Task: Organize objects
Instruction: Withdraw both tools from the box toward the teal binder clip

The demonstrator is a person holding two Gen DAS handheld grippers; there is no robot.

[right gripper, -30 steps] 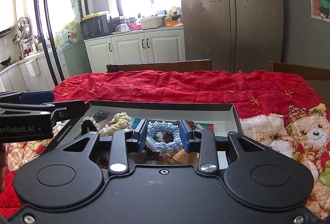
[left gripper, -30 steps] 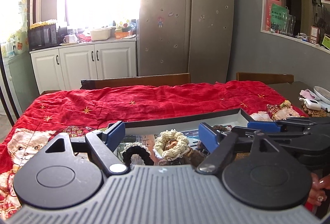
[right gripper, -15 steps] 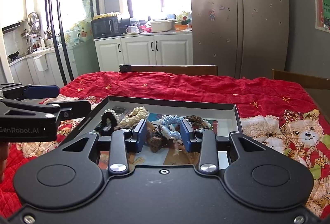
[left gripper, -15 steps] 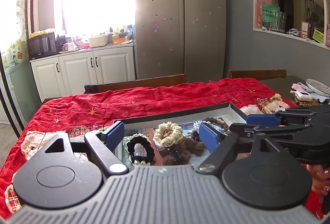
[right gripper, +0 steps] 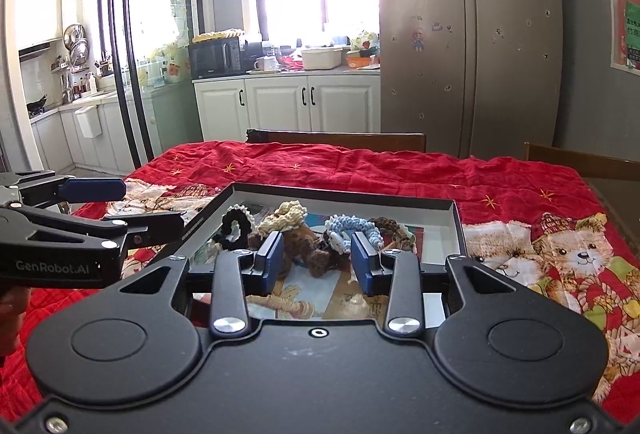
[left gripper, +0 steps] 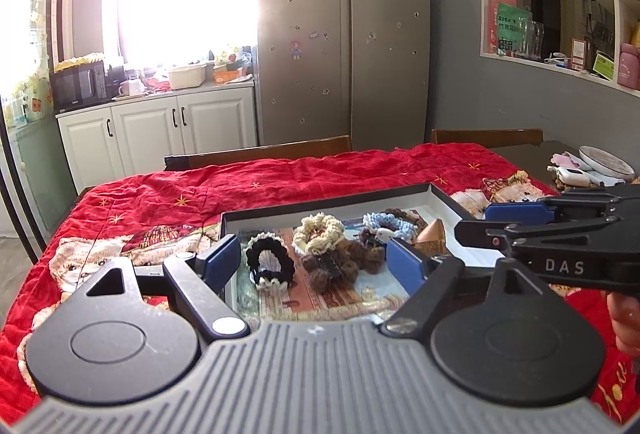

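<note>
both claws (left gripper: 316, 258) (right gripper: 318, 262) tilted down, empty, above tray (right gripper: 456, 230)

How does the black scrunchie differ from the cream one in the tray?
The black scrunchie is dark with a pale edge; the cream scrunchie is one pale colour. The black one stands up on edge; the cream one leans on brown items. Both are ruffled rings inside the tray.

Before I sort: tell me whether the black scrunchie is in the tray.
Yes, the black scrunchie lies inside the tray, at its left end.
</note>
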